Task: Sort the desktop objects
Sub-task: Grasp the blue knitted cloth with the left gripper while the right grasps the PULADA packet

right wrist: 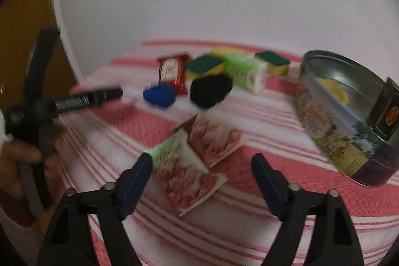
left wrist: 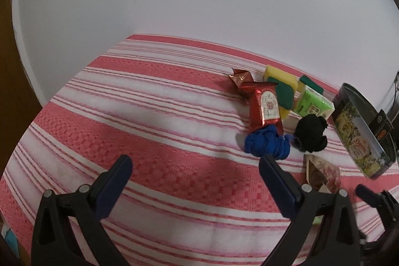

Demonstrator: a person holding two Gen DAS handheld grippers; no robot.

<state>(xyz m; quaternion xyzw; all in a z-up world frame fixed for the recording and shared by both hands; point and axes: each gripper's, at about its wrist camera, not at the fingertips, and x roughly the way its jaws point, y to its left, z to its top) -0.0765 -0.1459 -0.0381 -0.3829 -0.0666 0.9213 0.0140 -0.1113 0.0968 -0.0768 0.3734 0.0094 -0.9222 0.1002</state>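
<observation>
Objects for sorting crowd the right of the left wrist view on a red-and-white striped cloth [left wrist: 154, 121]: a red snack packet [left wrist: 265, 105] lies touching a blue cloth bundle [left wrist: 268, 143], with a black bundle [left wrist: 311, 132], a green tissue pack [left wrist: 313, 105] and yellow-green sponges [left wrist: 280, 85] close by. At the right edge stands a printed tin [left wrist: 359, 138]. Both tongs gape wide with nothing between them: the left gripper [left wrist: 195, 161] over bare cloth at lower centre, the right gripper [right wrist: 202, 161] over two pink-patterned packets [right wrist: 197, 161] in its blurred view.
</observation>
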